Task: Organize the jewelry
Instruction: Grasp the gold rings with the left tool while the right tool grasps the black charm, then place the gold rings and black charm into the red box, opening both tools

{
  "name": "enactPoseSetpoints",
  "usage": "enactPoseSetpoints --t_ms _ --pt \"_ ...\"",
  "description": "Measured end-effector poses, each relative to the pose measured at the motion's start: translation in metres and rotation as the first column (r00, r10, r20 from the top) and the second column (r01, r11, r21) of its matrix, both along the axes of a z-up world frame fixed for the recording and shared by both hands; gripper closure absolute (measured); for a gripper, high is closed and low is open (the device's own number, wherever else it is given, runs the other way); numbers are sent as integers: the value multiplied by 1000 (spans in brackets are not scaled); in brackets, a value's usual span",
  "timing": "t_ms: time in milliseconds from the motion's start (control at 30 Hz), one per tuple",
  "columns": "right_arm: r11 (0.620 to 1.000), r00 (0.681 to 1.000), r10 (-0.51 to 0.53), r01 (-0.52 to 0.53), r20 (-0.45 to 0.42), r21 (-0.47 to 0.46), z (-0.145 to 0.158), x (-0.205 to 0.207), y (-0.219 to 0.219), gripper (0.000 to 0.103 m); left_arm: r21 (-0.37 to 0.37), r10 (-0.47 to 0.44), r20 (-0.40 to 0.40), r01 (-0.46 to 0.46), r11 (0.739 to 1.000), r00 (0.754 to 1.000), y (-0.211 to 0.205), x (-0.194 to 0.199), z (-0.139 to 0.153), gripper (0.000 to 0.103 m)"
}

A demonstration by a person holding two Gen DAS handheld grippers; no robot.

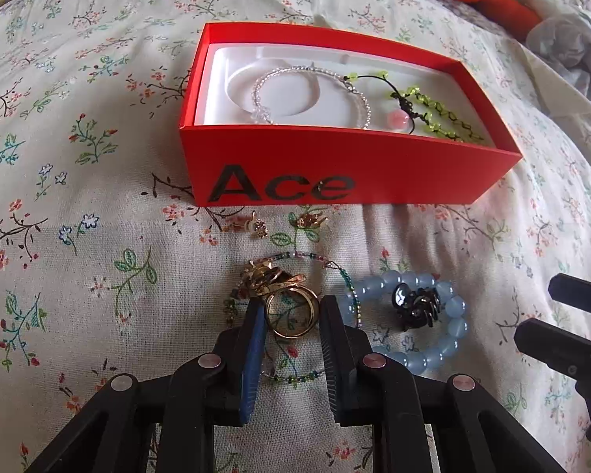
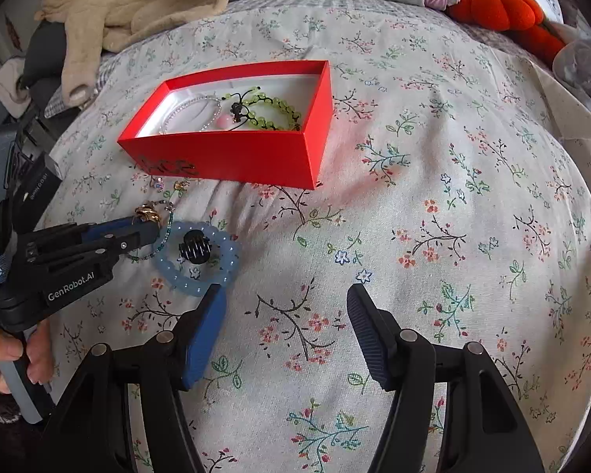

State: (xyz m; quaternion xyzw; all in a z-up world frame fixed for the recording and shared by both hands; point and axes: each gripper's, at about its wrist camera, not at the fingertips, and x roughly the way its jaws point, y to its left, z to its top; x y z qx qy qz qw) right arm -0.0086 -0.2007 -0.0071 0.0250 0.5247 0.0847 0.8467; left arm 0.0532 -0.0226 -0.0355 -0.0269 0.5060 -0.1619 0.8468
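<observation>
My left gripper point(image 1: 291, 311) points down at the floral bedspread, its blue pads shut on a gold ring point(image 1: 291, 333); the same ring point(image 2: 147, 213) shows at the left gripper's point(image 2: 149, 222) tips in the right wrist view. A gold cluster point(image 1: 264, 276) lies just beyond the ring. To the right lie a pale blue bead bracelet point(image 1: 449, 327) with a black hair claw point(image 1: 415, 307) inside it, and a thin multicoloured bead strand point(image 1: 346, 276). The red box point(image 1: 335, 165) holds a clear bead bracelet point(image 1: 364, 106) and a green bead bracelet point(image 1: 441, 112). My right gripper point(image 2: 285, 295) hangs open over bare bedspread.
Two small earrings point(image 1: 260, 226) point(image 1: 309, 220) lie in front of the box. An orange plush toy point(image 2: 500, 6) and a beige blanket point(image 2: 138, 4) sit at the bed's far side. A person's hand point(image 2: 4, 358) holds the left gripper's handle.
</observation>
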Motion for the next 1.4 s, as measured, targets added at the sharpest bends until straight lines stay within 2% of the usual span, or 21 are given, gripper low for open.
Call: enactPoseSetpoints --t_ms 267,533,667,733,967,1100,1400 --pt "1000 1000 13 -13 7 20 4 2 8 36 -12 -39 16 39 999 999 4 -14 12 82" --pt "998 998 56 -57 18 25 4 7 33 38 -18 -24 23 25 1000 999 23 -23 20 82" --pt "994 994 104 -104 17 22 2 10 52 49 -20 -12 19 12 1000 1000 32 -26 21 82" --pt "993 993 117 -117 4 31 -1 13 60 59 -20 -6 18 7 1000 1000 35 -26 21 82" --pt "994 994 108 -107 -21 22 -13 27 74 69 -18 14 6 -14 1000 1000 49 -28 20 82" --pt "995 994 103 -103 -37 14 -19 34 76 83 -14 24 -4 -24 1000 1000 55 -29 17 82" --pt "995 995 95 -94 -26 32 -12 31 73 85 -23 33 -6 -33 999 999 57 -28 19 82"
